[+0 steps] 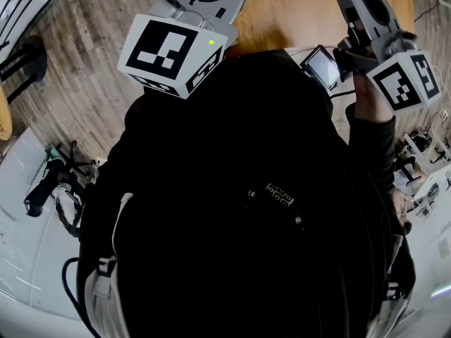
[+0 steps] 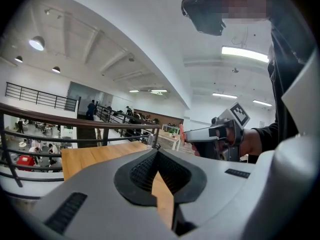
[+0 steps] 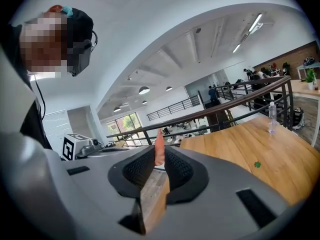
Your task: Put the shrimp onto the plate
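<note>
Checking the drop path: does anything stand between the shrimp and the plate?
Cannot tell: the shrimp sits pinched in the right hand-held gripper, raised above the wooden table, and no plate shows in any view.

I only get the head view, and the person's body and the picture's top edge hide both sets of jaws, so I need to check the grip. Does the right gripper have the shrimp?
Observer: Yes. In the right gripper view, the right gripper is shut on the shrimp, which pokes out past the tips.
Operator: And the left one?
Observer: The left gripper has its jaws together with nothing between them.
Operator: What is on the table ahead?
Observer: A clear bottle stands upright on the wooden table.
</note>
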### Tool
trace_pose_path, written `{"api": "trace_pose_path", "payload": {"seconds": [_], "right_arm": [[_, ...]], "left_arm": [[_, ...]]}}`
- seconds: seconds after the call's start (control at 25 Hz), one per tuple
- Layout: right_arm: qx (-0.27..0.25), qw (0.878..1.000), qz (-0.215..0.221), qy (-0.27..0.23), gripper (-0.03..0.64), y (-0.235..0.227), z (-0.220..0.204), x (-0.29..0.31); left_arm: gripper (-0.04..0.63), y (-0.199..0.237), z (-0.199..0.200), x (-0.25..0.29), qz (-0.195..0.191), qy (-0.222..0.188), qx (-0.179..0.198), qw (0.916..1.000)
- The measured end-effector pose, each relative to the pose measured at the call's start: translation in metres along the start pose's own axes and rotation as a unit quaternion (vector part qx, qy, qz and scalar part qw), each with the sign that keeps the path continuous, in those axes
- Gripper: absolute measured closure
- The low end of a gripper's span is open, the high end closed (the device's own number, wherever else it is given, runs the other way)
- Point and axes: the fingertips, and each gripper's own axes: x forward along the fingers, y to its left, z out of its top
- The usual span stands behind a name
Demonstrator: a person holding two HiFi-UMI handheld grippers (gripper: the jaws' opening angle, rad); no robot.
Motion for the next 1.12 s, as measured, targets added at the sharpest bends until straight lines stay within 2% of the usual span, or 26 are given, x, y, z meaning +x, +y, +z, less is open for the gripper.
{"api": "trace_pose_path", "payload": {"seconds": [0.52, 0.84, 1.12], "right_arm": [[-0.033, 0.997, 0.062, 0.041, 0.545, 0.025, -0.009, 0.050], [-0.028, 0.994, 0.088, 0.064, 0.545, 0.032, -0.026, 0.058], [-0.026, 0.992, 0.091, 0.081, 0.545, 0.012, -0.037, 0.068]], "left_arm": [[0.601, 0.024, -0.015, -0.039, 0.070, -0.007, -0.033, 0.9970], [0.600, 0.022, -0.038, -0.055, 0.101, 0.016, -0.048, 0.9936], [0.601, 0.016, -0.048, -0.042, 0.102, 0.027, -0.054, 0.9929]]}}
